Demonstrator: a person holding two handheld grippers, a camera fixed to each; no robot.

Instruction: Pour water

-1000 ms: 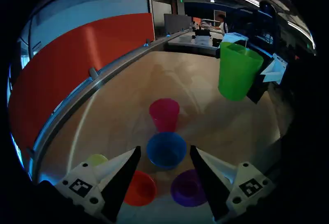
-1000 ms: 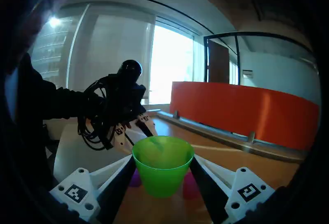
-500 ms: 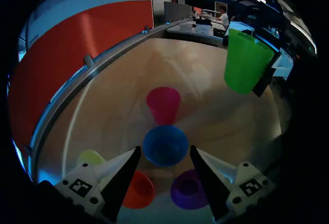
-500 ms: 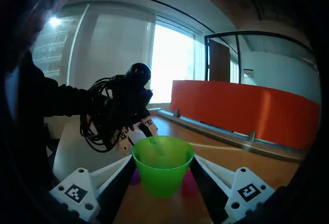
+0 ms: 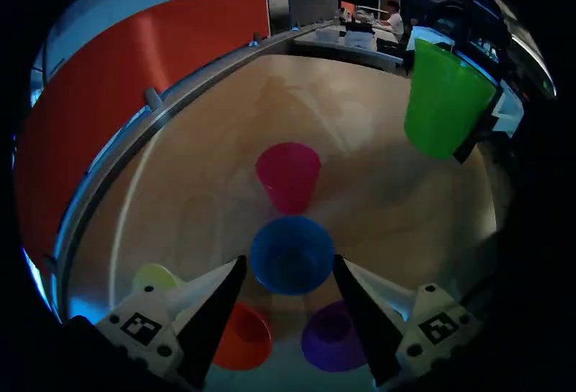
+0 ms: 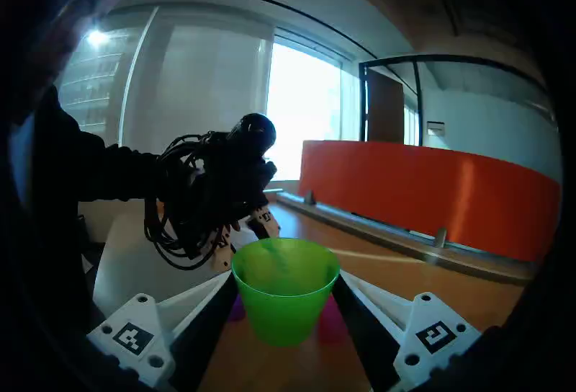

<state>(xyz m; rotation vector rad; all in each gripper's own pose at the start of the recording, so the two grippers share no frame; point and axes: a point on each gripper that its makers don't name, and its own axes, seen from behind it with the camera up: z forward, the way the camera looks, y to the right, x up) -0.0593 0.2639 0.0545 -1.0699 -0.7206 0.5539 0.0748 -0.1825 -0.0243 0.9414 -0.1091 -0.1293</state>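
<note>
The right gripper [image 6: 285, 277] is clamping one green cup [image 6: 285, 309] aloft, far right; the left gripper [image 5: 289, 261] is hovering, fingers apart, over five table [image 5: 209, 168] cups: a pink cup [image 5: 288, 176], blue cup [image 5: 291, 256], yellow cup [image 5: 154, 275], orange cup [image 5: 245, 336] and purple cup [image 5: 331, 336].

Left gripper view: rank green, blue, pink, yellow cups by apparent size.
1. green cup, held above the table, possibly nearer the camera
2. blue cup
3. pink cup, farther off than the blue one, so true sizes may match
4. yellow cup, partly hidden, so its rank is unsure
</note>
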